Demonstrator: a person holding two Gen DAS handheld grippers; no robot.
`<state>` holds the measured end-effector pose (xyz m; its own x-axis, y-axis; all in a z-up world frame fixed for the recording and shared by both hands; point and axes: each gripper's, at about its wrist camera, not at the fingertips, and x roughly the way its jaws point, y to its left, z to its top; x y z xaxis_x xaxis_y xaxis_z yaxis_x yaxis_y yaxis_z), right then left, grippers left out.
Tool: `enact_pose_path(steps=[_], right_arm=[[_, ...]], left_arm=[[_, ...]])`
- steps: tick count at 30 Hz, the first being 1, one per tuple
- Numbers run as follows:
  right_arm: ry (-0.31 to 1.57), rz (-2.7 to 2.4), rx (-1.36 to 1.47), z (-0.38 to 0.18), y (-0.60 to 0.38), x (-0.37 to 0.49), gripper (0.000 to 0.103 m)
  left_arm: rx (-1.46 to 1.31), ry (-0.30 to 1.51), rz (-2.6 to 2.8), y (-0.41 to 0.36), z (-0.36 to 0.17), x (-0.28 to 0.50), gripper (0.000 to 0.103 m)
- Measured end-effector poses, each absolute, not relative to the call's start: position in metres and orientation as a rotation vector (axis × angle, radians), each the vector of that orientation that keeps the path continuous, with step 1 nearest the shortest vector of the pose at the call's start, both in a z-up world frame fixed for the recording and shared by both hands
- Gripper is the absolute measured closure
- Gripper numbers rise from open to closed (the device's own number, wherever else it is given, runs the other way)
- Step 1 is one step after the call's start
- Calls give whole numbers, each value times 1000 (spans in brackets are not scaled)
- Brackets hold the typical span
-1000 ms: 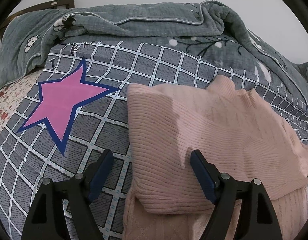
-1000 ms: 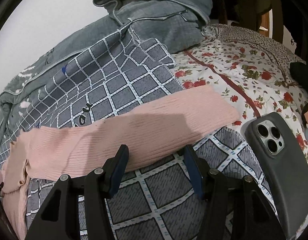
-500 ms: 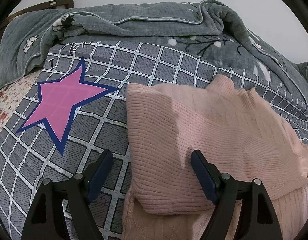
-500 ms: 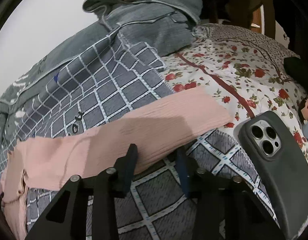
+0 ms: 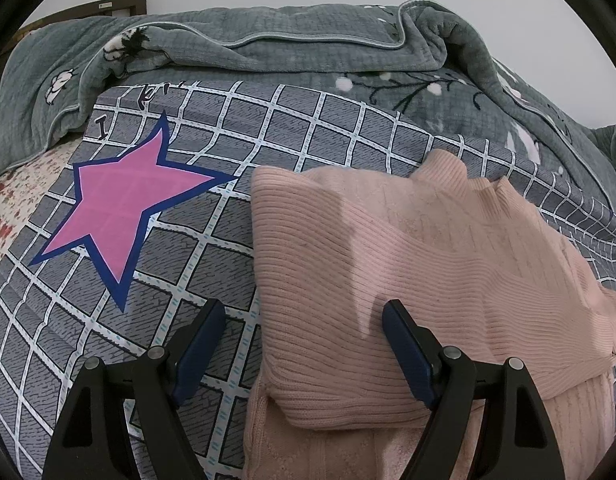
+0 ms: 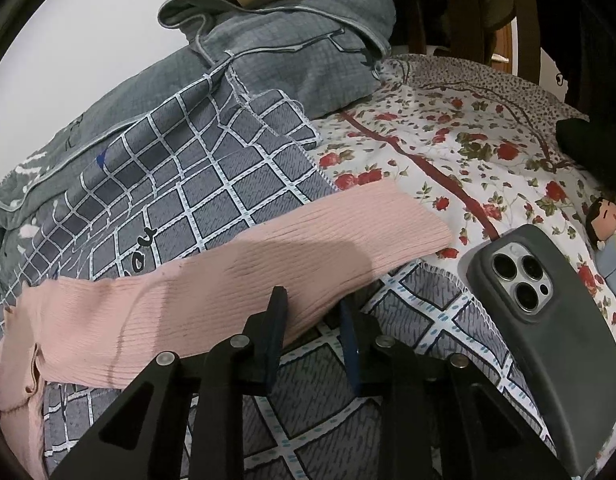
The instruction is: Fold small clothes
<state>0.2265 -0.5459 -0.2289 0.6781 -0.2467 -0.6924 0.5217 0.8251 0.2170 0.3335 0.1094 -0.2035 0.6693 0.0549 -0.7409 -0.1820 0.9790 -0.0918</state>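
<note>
- The pink sweater point(image 5: 407, 264) lies on the grid-patterned sheet point(image 5: 212, 256) of the bed.
- Left gripper point(image 5: 304, 320): jaws spread wide over its folded edge.
- Right gripper point(image 6: 313, 304): jaws closing around the outstretched sleeve point(image 6: 268, 272) edge.

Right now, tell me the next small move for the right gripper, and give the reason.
Probably finish the pinch, then lift the sleeve across toward the sweater body. The right gripper is closing with the sleeve's near edge between its jaws, and that sleeve lies stretched out flat over the checked blanket. The other sleeve looks already folded onto the body, where the left gripper hangs open.
</note>
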Motion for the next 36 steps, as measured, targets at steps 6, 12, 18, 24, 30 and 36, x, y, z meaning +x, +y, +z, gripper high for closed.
enact_pose_path(steps=[6, 12, 18, 24, 30, 36], right_arm=[[703, -433, 378, -227, -538, 229, 93], [689, -450, 314, -223, -528, 229, 97], [671, -472, 263, -218, -520, 227, 97], [659, -486, 225, -216, -515, 227, 97], [650, -488, 212, -215, -513, 226, 97], [634, -497, 167, -211, -504, 225, 97]], left_arm=[[-163, 828, 135, 109, -204, 334, 23], [-164, 827, 135, 109, -204, 333, 23], [-163, 827, 136, 109, -203, 333, 23], [-162, 827, 136, 109, -203, 333, 23], [-162, 827, 137, 109, -203, 333, 23], [-162, 827, 137, 108, -203, 333, 23]])
